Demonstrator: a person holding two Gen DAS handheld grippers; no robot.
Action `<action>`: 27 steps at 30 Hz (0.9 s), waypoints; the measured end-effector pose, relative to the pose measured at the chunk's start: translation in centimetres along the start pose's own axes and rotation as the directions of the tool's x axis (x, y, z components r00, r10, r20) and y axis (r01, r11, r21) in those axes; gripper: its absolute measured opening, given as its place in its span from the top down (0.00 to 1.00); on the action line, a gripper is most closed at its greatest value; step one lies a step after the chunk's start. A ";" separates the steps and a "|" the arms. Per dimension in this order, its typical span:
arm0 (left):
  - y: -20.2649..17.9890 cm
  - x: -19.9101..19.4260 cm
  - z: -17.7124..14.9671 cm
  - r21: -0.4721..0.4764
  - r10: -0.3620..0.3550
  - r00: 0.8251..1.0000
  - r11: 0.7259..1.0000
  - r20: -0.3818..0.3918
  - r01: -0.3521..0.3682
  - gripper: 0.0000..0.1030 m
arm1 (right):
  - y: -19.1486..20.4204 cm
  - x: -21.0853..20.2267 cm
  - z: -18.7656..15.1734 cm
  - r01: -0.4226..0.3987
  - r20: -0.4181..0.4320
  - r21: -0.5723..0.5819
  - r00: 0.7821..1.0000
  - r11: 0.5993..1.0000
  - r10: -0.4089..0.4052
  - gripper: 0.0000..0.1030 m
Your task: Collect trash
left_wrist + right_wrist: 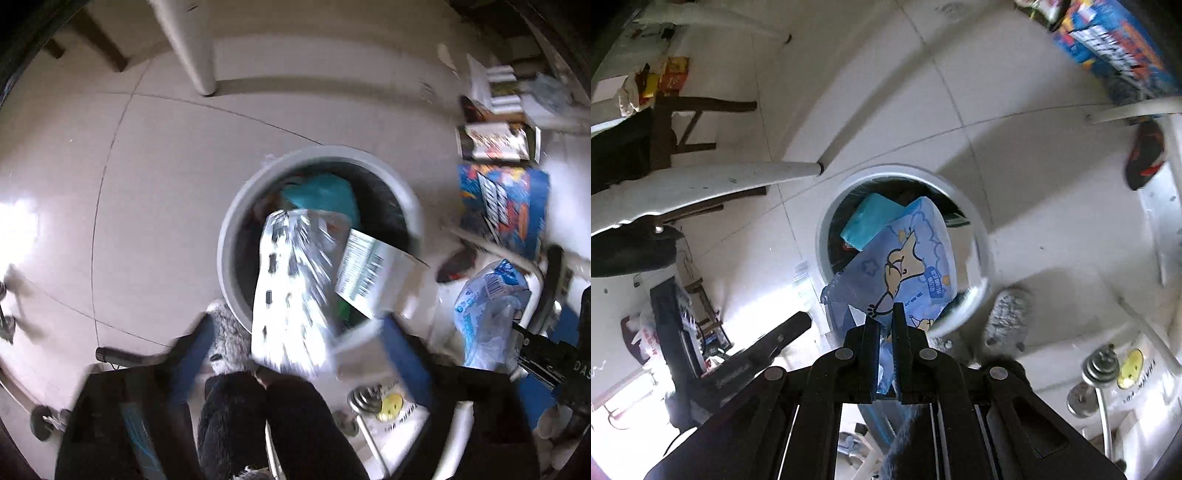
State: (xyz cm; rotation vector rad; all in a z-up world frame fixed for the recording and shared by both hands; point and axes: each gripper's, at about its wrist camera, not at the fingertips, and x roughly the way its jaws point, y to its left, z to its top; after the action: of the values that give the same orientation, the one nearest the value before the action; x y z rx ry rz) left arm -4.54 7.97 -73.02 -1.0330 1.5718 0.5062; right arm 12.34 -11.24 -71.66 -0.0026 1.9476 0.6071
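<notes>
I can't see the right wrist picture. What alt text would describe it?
A black hand-held gripper is shut on a light blue cartoon-printed plastic wrapper, holding it over a round grey trash bin on a pale tiled floor. A teal packet already lies inside the bin.
</notes>
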 end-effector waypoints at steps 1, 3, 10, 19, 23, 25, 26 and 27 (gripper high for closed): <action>0.5 0.2 0.0 -0.018 -0.003 1.000 1.000 0.005 0.003 0.00 | 0.0 1.3 0.5 -0.013 -0.024 -0.005 1.000 1.000 0.013 0.93; 1.6 -0.3 -0.5 -0.045 0.025 0.999 0.999 0.027 -0.024 0.00 | 0.1 2.8 1.1 -0.022 -0.061 -0.012 0.998 1.000 0.021 0.85; 2.8 -3.8 -2.2 -0.023 0.191 0.965 0.981 0.179 -0.190 0.00 | 1.7 3.1 0.5 0.027 -0.066 -0.101 0.997 0.995 -0.034 0.32; 0.9 -12.3 -6.1 0.073 0.246 0.934 0.959 0.258 -0.273 0.00 | 5.2 -4.2 -5.1 0.366 0.158 -0.249 0.929 0.897 -0.335 0.00; -1.2 -17.1 -8.8 0.129 0.229 0.935 0.954 0.271 -0.271 0.00 | 7.4 -9.6 -9.1 0.417 0.222 -0.253 0.903 0.873 -0.367 0.00; -2.4 -20.4 -10.6 0.160 0.220 0.935 0.949 0.277 -0.271 0.00 | 8.5 -13.2 -11.2 0.420 0.248 -0.249 0.899 0.873 -0.362 0.00; -3.0 -21.8 -11.4 0.173 0.210 0.937 0.949 0.278 -0.264 0.00 | 9.0 -14.9 -12.2 0.417 0.261 -0.246 0.898 0.875 -0.355 0.00; -3.5 -23.4 -12.2 0.186 0.198 0.939 0.949 0.281 -0.256 0.00 | 9.6 -16.3 -13.0 0.417 0.270 -0.245 0.896 0.875 -0.351 0.00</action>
State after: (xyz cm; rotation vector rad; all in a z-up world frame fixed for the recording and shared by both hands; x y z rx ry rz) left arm -8.88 4.67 -47.01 -0.5922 1.4799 0.5860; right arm 6.06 -12.56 -49.66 -0.4877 1.5656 0.5961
